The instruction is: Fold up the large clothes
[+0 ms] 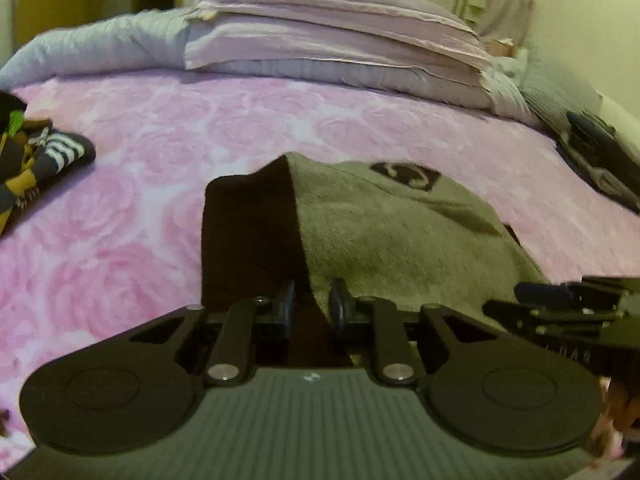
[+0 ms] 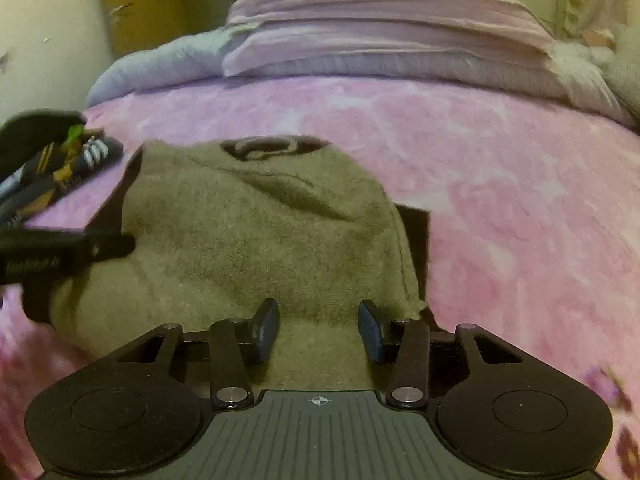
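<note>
An olive-grey fleece garment (image 1: 400,232) with a dark lining and a dark patch near its far end lies bunched on the pink rose blanket (image 1: 160,140). My left gripper (image 1: 312,302) sits low at its near left edge. The jaws stand a little apart, with the fold line between dark lining and olive face running between them. My right gripper (image 2: 319,328) hovers over the garment (image 2: 240,232) near its right side, fingers wide apart and not pressing on the cloth. Each gripper shows in the other's view, the right one (image 1: 560,308) and the left one (image 2: 60,252).
Folded lilac pillows and quilts (image 1: 320,40) are stacked at the far end of the bed. A striped dark and mustard pile of clothes (image 1: 40,164) lies at the left edge. Dark items (image 1: 600,160) sit at the right edge by the wall.
</note>
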{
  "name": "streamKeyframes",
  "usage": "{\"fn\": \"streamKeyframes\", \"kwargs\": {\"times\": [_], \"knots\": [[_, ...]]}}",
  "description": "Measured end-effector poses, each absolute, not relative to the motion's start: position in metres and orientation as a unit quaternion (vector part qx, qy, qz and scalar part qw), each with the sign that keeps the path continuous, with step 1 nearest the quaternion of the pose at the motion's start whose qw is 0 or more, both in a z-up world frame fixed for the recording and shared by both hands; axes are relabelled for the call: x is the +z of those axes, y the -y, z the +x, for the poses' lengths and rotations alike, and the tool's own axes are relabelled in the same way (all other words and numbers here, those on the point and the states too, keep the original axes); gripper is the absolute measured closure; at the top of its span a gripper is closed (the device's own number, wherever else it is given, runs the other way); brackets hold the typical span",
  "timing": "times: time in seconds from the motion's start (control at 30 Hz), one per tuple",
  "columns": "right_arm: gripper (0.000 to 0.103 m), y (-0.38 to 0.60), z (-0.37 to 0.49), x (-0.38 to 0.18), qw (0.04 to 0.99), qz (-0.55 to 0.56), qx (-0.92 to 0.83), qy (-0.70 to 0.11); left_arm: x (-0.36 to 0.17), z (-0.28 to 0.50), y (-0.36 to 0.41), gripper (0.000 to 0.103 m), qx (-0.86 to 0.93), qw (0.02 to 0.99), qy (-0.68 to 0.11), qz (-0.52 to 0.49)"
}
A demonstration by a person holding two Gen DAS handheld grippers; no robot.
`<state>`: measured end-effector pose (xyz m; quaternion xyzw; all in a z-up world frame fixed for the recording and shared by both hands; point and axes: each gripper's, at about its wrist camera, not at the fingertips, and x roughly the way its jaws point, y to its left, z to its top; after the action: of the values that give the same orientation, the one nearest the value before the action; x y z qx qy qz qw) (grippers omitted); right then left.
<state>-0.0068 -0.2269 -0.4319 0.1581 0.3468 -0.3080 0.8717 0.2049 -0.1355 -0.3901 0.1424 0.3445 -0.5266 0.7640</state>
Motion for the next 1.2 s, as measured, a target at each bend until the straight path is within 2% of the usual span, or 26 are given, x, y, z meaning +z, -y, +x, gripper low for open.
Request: {"fn": "streamKeyframes", "kwargs": {"times": [0.13, 0.2, 0.27, 0.33, 0.47, 0.73, 1.2], "knots": [[0.061, 0.225, -0.015, -0.408, 0.862, 0.189, -0.315, -0.35, -0.371, 0.19, 0.131, 0.084, -0.512, 0.772, -0.336, 0.173], [0.054, 0.215, -0.031, -0.399, 0.865, 0.203, -0.313, -0.336, -0.36, 0.181, 0.117, 0.082, -0.506, 0.776, -0.335, 0.175], [0.036, 0.205, -0.045, -0.39, 0.867, 0.212, -0.31, -0.327, -0.351, 0.168, 0.104, 0.076, -0.501, 0.777, -0.338, 0.176], [0.034, 0.192, -0.057, -0.382, 0.868, 0.211, -0.31, -0.324, -0.342, 0.152, 0.089, 0.072, -0.499, 0.774, -0.344, 0.183], [0.033, 0.166, -0.081, -0.369, 0.865, 0.222, -0.307, -0.328, -0.333, 0.121, 0.065, 0.06, -0.488, 0.776, -0.344, 0.202], [0.033, 0.121, -0.125, -0.349, 0.869, 0.227, -0.303, -0.319, -0.313, 0.081, 0.017, 0.053, -0.491, 0.778, -0.332, 0.21], [0.033, 0.105, -0.135, -0.341, 0.87, 0.226, -0.309, -0.312, -0.302, 0.075, -0.003, 0.051, -0.502, 0.779, -0.318, 0.201]]}}
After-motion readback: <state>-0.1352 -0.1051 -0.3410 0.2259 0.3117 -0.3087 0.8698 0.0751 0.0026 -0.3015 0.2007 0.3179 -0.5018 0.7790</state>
